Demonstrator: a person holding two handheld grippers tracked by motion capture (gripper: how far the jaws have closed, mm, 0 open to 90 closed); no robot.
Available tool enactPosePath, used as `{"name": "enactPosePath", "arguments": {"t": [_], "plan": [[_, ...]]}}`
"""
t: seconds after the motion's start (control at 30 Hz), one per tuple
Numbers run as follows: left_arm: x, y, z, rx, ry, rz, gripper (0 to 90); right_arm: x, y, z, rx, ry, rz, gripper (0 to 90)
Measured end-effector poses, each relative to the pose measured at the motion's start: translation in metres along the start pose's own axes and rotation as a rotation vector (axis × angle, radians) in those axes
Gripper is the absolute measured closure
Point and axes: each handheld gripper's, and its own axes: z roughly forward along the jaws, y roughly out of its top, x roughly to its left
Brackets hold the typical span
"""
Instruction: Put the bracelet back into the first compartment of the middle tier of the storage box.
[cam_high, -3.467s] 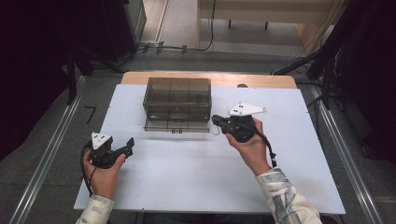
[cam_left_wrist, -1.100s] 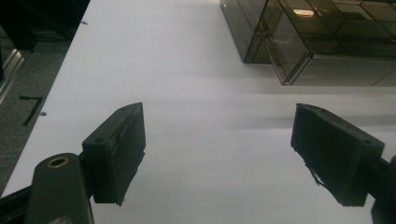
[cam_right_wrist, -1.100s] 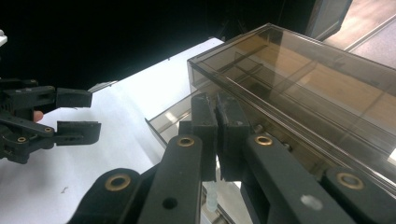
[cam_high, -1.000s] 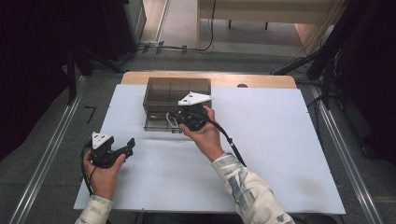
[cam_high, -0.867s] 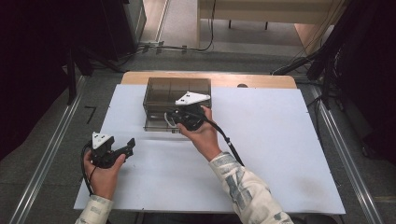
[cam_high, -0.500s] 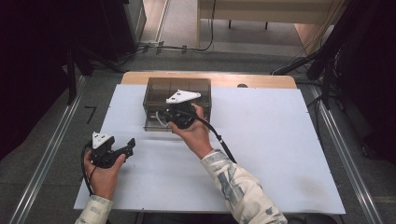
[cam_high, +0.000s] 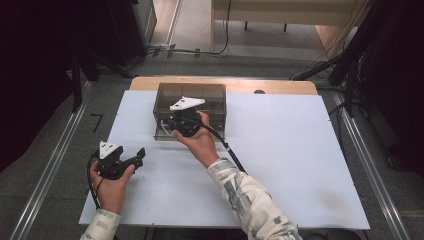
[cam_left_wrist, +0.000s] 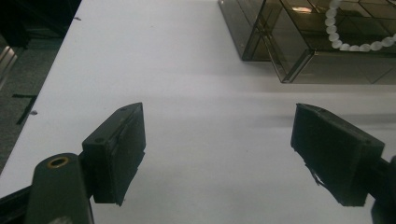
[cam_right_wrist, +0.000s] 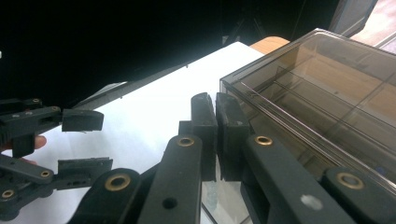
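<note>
A smoky clear box (cam_high: 200, 95) with several compartments stands at the back of the white table top (cam_high: 290, 160). My right gripper (cam_high: 170, 125) hovers at the box's front wall, pointing left. In the right gripper view its jaws (cam_right_wrist: 215, 123) are shut together with nothing between them, just left of the box lid (cam_right_wrist: 322, 88). My left gripper (cam_high: 137, 156) rests at the front left, open and empty, pads (cam_left_wrist: 119, 149) wide apart over bare table. A string of white beads (cam_left_wrist: 348, 35) lies inside the box (cam_left_wrist: 289, 46).
The white sheet covers a wooden table (cam_high: 280, 86). Grey floor with metal rails (cam_high: 55, 165) runs along both sides, and cables lie behind the table. The left gripper (cam_right_wrist: 70, 140) also appears open at the left of the right gripper view.
My right hand has carried its shut gripper leftward, from right of the box to the left part of its front. The left hand has stayed put.
</note>
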Motion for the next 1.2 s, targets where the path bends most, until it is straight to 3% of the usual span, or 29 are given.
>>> {"name": "enactPosePath", "arguments": {"t": [0.27,0.37,0.5,0.7,1.07,1.1,1.2], "plan": [[0.001,0.0,0.001,0.0,0.001,0.0,18.8,0.0,0.0,0.014,0.02,0.001,0.003,84.5],[0.001,0.0,0.0,0.0,0.002,-0.001,18.8,-0.003,-0.002,0.019,0.039,-0.03,-0.002,77.9],[0.001,0.0,0.001,0.0,0.001,-0.003,18.7,-0.004,-0.005,0.02,0.06,-0.057,-0.029,76.7],[0.001,0.0,0.0,0.0,0.0,0.0,18.7,-0.004,-0.008,0.018,0.069,-0.061,-0.021,74.5],[0.0,0.0,0.001,0.003,-0.001,0.003,18.8,-0.004,-0.012,0.015,0.1,-0.028,-0.002,54.5],[0.0,0.0,0.001,0.003,-0.002,0.003,18.8,-0.004,-0.013,0.015,0.105,-0.012,-0.003,48.8],[0.0,0.0,0.001,0.003,-0.006,0.004,18.7,-0.001,-0.014,0.012,0.107,-0.006,-0.008,43.3]]}}
